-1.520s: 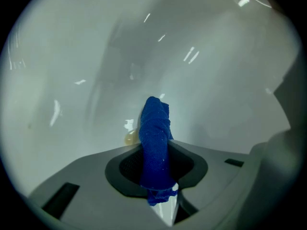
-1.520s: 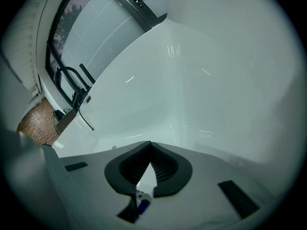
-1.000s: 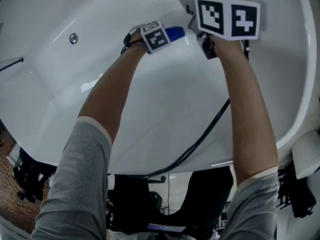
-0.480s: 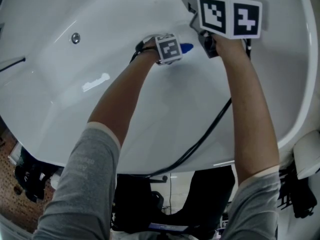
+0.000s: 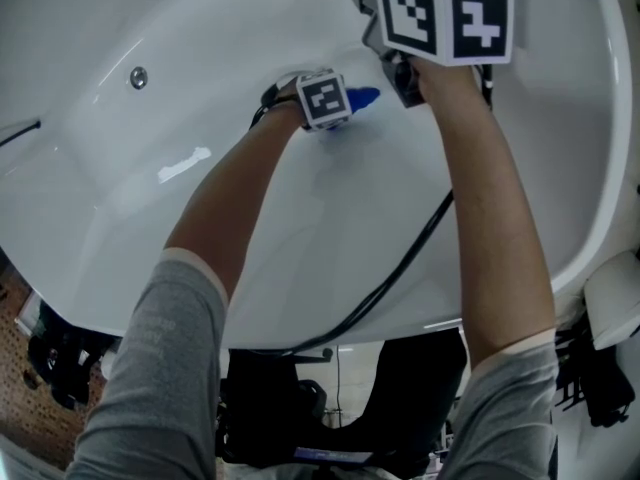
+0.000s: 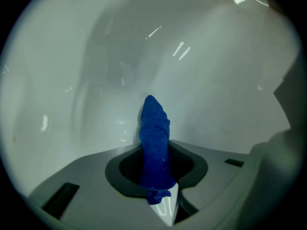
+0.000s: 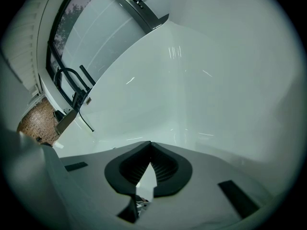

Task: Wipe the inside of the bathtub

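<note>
Left hand-held gripper dragged the blue cloth along the bathtub wall, from just left of top-centre a second ago to further right and lower, then nudged back left a touch. Less cloth pokes out past its cube now. Right hand-held gripper crept up toward the top edge.

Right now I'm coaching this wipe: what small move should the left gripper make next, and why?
Probably press the blue cloth against the bathtub wall and sweep sideways: the left gripper is shut on the cloth, whose free end points at the wall.
</note>
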